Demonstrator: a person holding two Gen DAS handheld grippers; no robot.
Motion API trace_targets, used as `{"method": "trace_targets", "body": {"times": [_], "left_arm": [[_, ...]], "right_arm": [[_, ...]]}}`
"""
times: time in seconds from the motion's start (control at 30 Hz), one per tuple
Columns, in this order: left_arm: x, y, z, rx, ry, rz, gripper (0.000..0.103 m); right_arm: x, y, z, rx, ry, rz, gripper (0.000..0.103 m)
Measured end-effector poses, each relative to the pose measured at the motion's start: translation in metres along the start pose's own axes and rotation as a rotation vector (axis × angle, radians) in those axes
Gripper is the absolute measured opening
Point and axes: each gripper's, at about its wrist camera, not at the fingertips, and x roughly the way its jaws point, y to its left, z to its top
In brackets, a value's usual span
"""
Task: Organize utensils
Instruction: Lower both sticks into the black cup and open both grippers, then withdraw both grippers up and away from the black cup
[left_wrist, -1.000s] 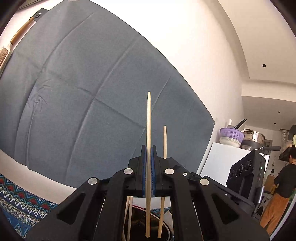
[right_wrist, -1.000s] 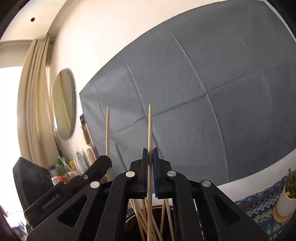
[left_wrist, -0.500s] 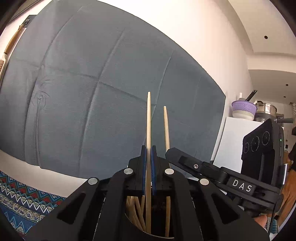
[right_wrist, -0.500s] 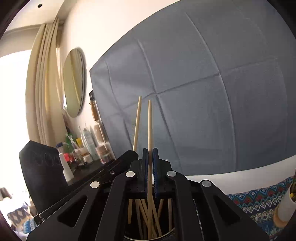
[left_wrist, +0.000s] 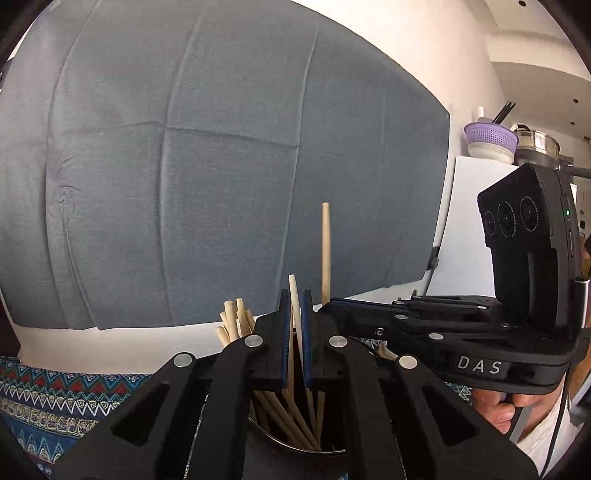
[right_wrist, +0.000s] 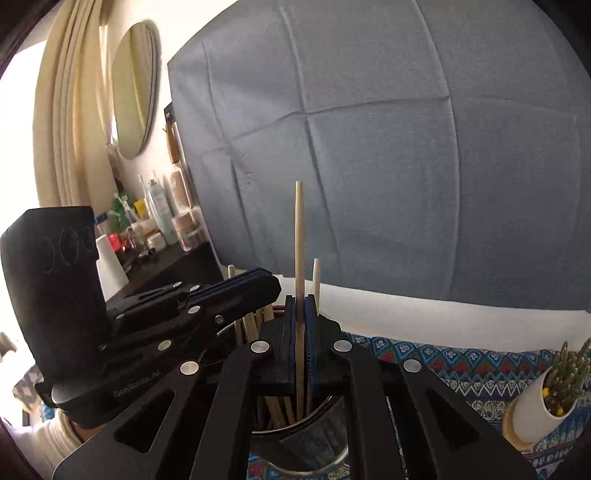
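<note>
While both grippers came lower, left gripper (left_wrist: 294, 325) fingers clamp a chopstick (left_wrist: 293, 295), right gripper (right_wrist: 300, 325) fingers another, over holder (right_wrist: 325, 424).

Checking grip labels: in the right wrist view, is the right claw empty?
No, the right claw is shut on a single chopstick that stands upright over the metal cup.

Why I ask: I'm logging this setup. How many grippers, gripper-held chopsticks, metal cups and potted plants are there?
Grippers: 2 (left gripper, right gripper)
Held chopsticks: 2 (left chopstick, right chopstick)
Metal cup: 1
Potted plant: 1
Total: 6
The loose chopsticks in the cup overlap too much to count.
</note>
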Motion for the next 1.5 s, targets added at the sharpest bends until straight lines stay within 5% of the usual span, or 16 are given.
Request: {"method": "trace_targets", "body": {"times": [0.33,0.6,0.73,0.8,1.17,1.5], "left_arm": [[0.001,-0.006,0.005,0.033,0.112,0.070,0.007],[-0.009,-0.008,0.011,0.051,0.121,0.107,0.041],[-0.015,-0.010,0.015,0.041,0.114,0.119,0.047],[-0.020,-0.009,0.018,0.035,0.095,0.142,0.066],[-0.065,-0.026,0.033,0.130,0.028,0.230,0.097],[-0.110,-0.054,0.031,0.193,0.047,0.310,0.097]], "right_arm": [[-0.008,0.001,0.003,-0.034,0.021,-0.038,0.011],[-0.026,0.004,0.006,-0.089,-0.033,-0.125,0.058],[-0.034,0.002,0.009,-0.083,-0.056,-0.160,0.074],[-0.041,-0.001,0.011,-0.076,-0.073,-0.171,0.084],[-0.097,-0.005,0.024,-0.052,-0.175,-0.270,0.092],[-0.168,0.028,0.020,-0.131,-0.226,-0.357,0.095]]}}
